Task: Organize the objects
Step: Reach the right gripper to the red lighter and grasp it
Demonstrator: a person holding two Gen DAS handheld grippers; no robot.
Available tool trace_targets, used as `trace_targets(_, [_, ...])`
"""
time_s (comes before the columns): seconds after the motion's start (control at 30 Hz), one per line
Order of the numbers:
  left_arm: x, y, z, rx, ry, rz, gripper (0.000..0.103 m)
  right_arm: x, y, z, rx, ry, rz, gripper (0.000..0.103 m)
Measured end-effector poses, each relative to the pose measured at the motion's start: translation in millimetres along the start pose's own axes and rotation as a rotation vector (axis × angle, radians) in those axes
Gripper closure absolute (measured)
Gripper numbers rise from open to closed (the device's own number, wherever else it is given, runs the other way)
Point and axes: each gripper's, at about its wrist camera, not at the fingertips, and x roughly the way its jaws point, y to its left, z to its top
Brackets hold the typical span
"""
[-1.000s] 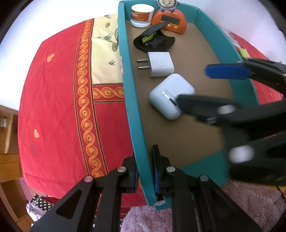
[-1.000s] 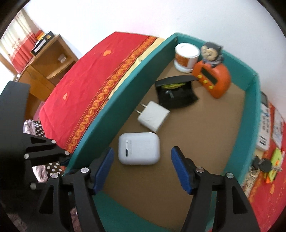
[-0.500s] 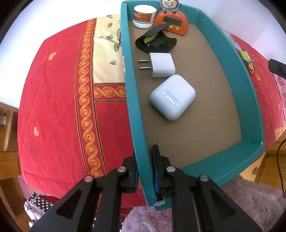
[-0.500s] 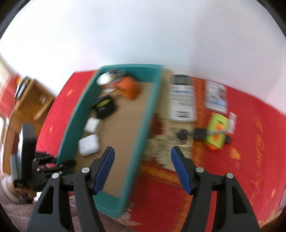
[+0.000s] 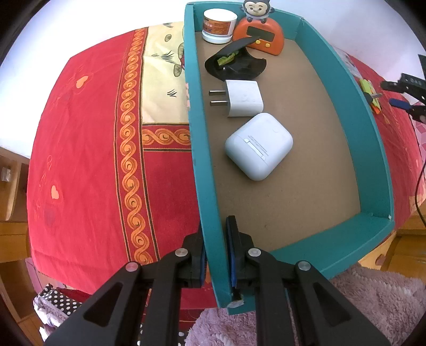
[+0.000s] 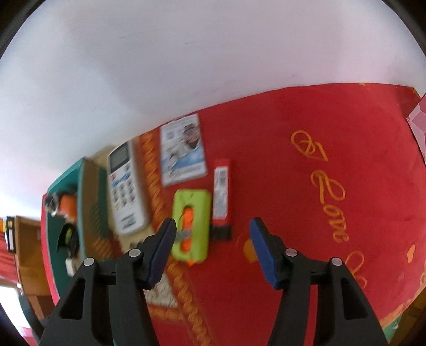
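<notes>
My left gripper (image 5: pixel 215 255) is shut on the near left wall of a teal box (image 5: pixel 205 165). Inside lie a white earbud case (image 5: pixel 258 153), a white plug adapter (image 5: pixel 243 98), a black pouch (image 5: pixel 237 65), an orange clock (image 5: pixel 259 36) and a white jar (image 5: pixel 219 25). My right gripper (image 6: pixel 213 247) is open and empty above the red cloth, right of the box (image 6: pixel 56 226). Ahead of it lie a green and orange object (image 6: pixel 190 226), a red and white stick (image 6: pixel 221 194), a white remote (image 6: pixel 125 186) and a printed card (image 6: pixel 183 154).
The red patterned cloth (image 5: pixel 87 165) covers the table. A wooden shelf (image 6: pixel 29 255) stands at the left. A pink fluffy rug (image 5: pixel 372 298) lies below the table's near edge. My right gripper shows at the far right of the left wrist view (image 5: pixel 407 98).
My right gripper has left the box, swung right and now hovers over the loose objects on the cloth. The left gripper keeps its hold on the box wall.
</notes>
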Motion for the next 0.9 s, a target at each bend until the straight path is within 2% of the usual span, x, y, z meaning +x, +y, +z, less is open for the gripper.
trace_targets(0.1, [0, 2, 0, -0.009, -0.002, -0.003, 0.092, 11, -5, 11, 0.037, 0.004, 0.026, 0.045])
trace_targets(0.2, [-1, 4, -1, -0.015, -0.003, -0.007, 0.092, 20, -10, 18, 0.065, 0.013, 0.013, 0.048])
trace_targets(0.53, [-1, 6, -1, -0.014, -0.002, -0.006, 0.092, 28, 15, 23, -0.040, 0.000, -0.064, 0.074])
trace_targets(0.9, [0, 4, 0, 0.001, -0.003, -0.004, 0.092, 35, 18, 33, -0.038, 0.021, -0.059, 0.074])
